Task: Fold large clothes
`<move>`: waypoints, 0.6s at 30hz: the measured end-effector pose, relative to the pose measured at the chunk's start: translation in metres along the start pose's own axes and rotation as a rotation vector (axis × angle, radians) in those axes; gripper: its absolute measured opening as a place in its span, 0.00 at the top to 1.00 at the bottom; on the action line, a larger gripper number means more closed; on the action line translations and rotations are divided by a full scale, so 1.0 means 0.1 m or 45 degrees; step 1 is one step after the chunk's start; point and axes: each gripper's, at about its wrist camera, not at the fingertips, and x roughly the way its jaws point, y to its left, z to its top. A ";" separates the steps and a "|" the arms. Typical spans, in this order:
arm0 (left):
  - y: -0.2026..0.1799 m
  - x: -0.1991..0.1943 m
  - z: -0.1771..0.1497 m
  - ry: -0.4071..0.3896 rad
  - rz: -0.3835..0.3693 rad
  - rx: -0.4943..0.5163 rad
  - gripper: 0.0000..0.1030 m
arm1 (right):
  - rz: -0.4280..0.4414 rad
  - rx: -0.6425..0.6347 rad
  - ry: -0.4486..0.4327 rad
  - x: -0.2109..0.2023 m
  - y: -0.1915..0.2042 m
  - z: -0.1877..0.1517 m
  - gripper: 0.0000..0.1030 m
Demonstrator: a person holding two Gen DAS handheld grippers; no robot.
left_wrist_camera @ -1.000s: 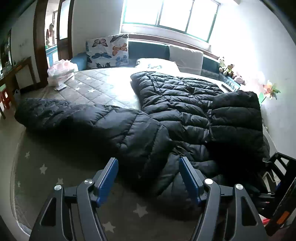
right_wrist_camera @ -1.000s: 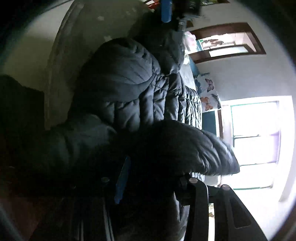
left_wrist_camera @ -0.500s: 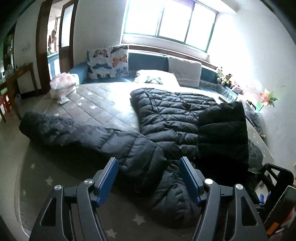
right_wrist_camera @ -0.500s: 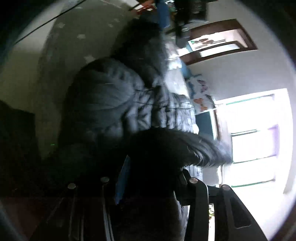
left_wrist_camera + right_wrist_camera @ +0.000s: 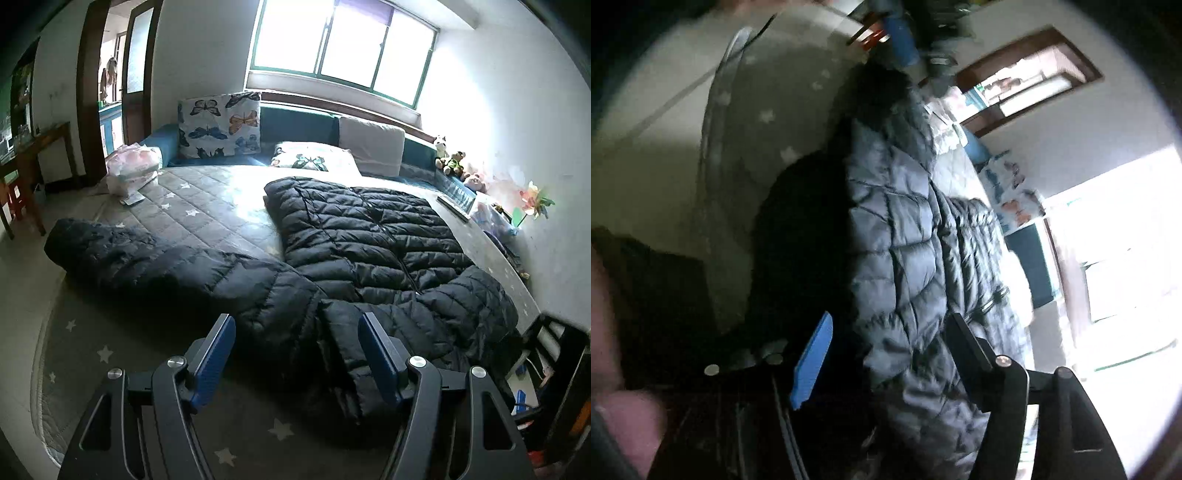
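Note:
A large black quilted puffer jacket (image 5: 369, 240) lies spread on the grey star-patterned bed (image 5: 207, 206). One sleeve (image 5: 147, 258) stretches out to the left; the other (image 5: 469, 310) lies folded in across the lower right of the body. My left gripper (image 5: 297, 339) is open and empty, held just above the near edge of the jacket. My right gripper (image 5: 890, 343) is open, rolled on its side, with the jacket's fabric (image 5: 908, 258) lying between and beyond its fingers, not pinched.
Butterfly pillows (image 5: 219, 123) and a white cushion (image 5: 371, 149) line the headboard. A pink plastic bag (image 5: 133, 168) sits at the bed's far left. Plush toys and flowers (image 5: 532, 203) are along the right wall. A wooden table (image 5: 26, 158) stands left. A dark chair frame (image 5: 554, 350) is at the right.
The right gripper has let go of the right sleeve, which has dropped flat onto the jacket. The left gripper has pulled back and tilted up a little.

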 end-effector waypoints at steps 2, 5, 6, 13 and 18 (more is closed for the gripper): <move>-0.11 0.07 -0.05 0.033 -0.033 0.030 0.29 | 0.111 0.178 0.013 -0.02 -0.31 -0.10 0.32; -0.33 0.20 -0.11 0.078 -0.078 0.092 0.29 | 0.168 0.460 0.054 0.06 -0.89 -0.39 0.32; -0.40 0.23 -0.13 0.083 -0.092 0.110 0.29 | 0.181 0.531 0.064 0.12 -1.07 -0.47 0.32; -0.97 0.59 -0.16 0.157 -0.241 0.206 0.29 | 0.252 0.969 0.173 0.66 -1.79 -1.28 0.32; -1.25 1.00 -0.23 0.255 -0.222 0.277 0.29 | 0.207 1.046 0.267 0.76 -1.75 -1.75 0.32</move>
